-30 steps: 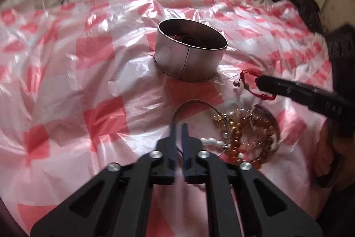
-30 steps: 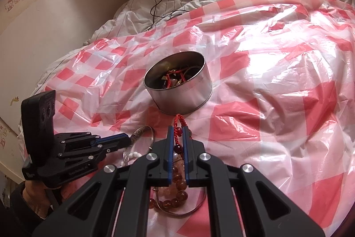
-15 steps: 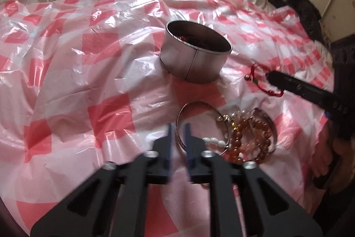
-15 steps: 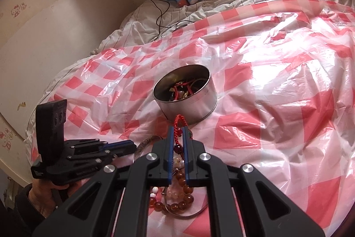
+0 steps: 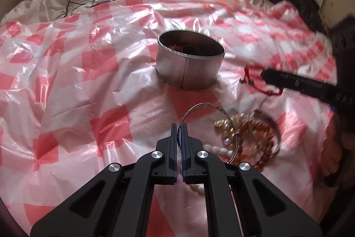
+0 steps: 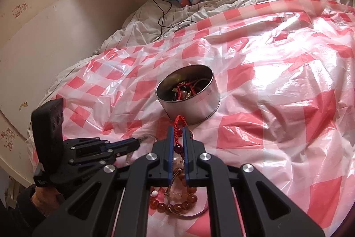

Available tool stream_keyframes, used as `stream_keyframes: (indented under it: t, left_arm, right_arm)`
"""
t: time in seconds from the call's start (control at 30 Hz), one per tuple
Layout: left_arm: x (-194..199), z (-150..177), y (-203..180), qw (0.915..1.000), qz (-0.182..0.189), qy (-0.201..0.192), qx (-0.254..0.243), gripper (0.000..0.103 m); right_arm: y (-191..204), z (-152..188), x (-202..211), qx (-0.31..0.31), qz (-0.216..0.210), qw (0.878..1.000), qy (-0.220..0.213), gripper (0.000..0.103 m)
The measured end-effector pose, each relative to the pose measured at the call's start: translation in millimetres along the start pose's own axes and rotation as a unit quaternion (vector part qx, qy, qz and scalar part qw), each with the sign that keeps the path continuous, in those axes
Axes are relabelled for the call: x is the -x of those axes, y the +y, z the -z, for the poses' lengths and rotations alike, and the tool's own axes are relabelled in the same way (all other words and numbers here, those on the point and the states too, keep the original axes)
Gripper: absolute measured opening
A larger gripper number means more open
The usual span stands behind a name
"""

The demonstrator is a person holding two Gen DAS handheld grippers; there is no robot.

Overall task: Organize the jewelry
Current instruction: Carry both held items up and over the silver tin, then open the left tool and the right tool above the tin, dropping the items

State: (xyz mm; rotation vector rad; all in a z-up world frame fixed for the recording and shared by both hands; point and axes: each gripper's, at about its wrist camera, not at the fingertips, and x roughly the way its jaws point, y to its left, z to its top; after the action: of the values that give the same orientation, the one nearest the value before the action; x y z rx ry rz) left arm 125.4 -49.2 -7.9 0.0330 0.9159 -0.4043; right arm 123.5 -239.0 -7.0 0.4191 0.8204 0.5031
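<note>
Since the red cord bracelet (image 5: 259, 79) is limp and light, the right claw (image 6: 178, 128) pinches its cord, lifted just beside the tin (image 6: 188, 94). The left claw (image 5: 179, 126) clamps the stiff, slippery silver bangle's (image 5: 199, 107) rim above the bed's checked sheet (image 5: 88, 81).

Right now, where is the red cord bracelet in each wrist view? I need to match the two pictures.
Left wrist view: the red cord bracelet hangs at right of centre, pinched by the right hand-held gripper, just right of the tin.
Right wrist view: the red cord bracelet sits at lower centre, between that gripper's own fingertips, in front of the tin.
Shared landmark: the round metal tin.
</note>
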Motion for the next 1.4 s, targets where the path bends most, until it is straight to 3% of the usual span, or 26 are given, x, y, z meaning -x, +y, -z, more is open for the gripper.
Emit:
stream_keyframes:
  t: [0.17, 0.5, 0.73, 1.07, 1.4]
  left_arm:
    - [9, -5, 17, 0.9987, 0.025, -0.013, 0.041, 0.003]
    - [19, -36, 3, 0.9987, 0.026, -0.039, 0.019, 0.003]
    - [5, -69, -2, 0.9985, 0.022, -0.048, 0.016, 0.003]
    - [-22, -106, 6, 0.9979, 0.012, -0.057, 0.03, 0.003]
    - [-50, -105, 0, 0.9992, 0.0, -0.035, 0.018, 0.003]
  right_arm:
    - [1, -3, 8, 0.0, -0.008, 1.0, -0.022, 0.009]
    - [-1, -21, 29, -0.009, -0.05, 0.997, -0.064, 0.009]
    - [-9, -37, 25, -0.024, -0.058, 0.996, -0.068, 0.009]
    - [-15, -80, -26, -0.017, -0.055, 0.997, -0.058, 0.009]
    - [-24, -78, -61, -0.03, -0.042, 0.998, -0.029, 0.009]
